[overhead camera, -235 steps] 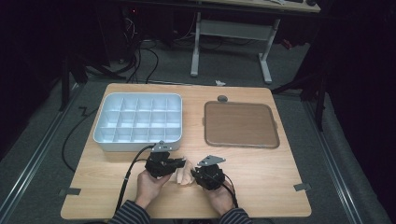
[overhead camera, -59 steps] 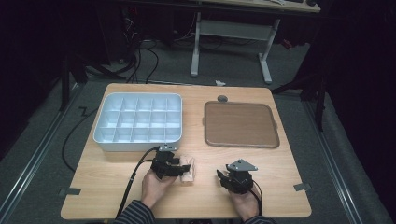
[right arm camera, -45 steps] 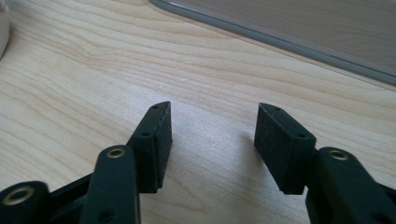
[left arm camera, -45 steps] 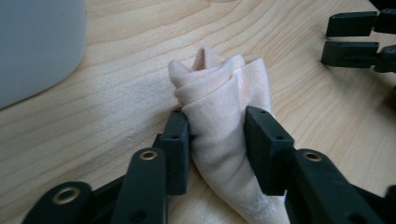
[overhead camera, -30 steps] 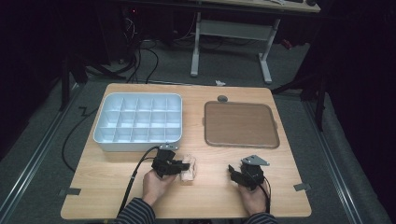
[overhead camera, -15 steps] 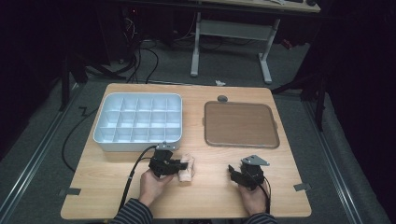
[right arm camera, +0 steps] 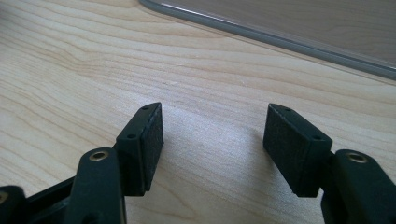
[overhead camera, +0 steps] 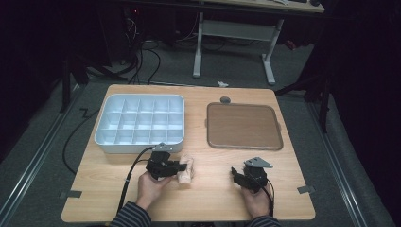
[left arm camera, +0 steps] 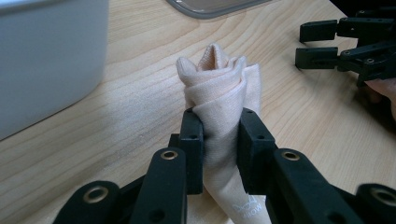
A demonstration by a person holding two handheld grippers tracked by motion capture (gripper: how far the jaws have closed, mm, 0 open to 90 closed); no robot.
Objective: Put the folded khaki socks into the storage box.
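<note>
The left gripper (left arm camera: pixel 219 140) pinches a rolled, peach-coloured cloth (left arm camera: pixel 219 88) between its pads, on the light wooden table (overhead camera: pixel 213 198) just near of the white compartment tray (overhead camera: pixel 139 124). To its right, well apart, the right gripper (right arm camera: pixel 212 135) rests with jaws wide and nothing between them, near of the brown square tray (overhead camera: pixel 243 125).

A: Left gripper (overhead camera: pixel 176 167) at rolled beige cloth (overhead camera: pixel 186 170), just below white compartment tray (overhead camera: pixel 139 124).
B: Right gripper (overhead camera: pixel 238 175) apart, bare tabletop (overhead camera: pixel 213 198). Brown tray (overhead camera: pixel 243 126) beyond it.

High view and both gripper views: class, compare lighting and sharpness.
High view: table lit, surroundings dark. Left gripper view: cloth sharp, near tongs slightly soft. Right gripper view: even light, soft shadow under the tongs.
</note>
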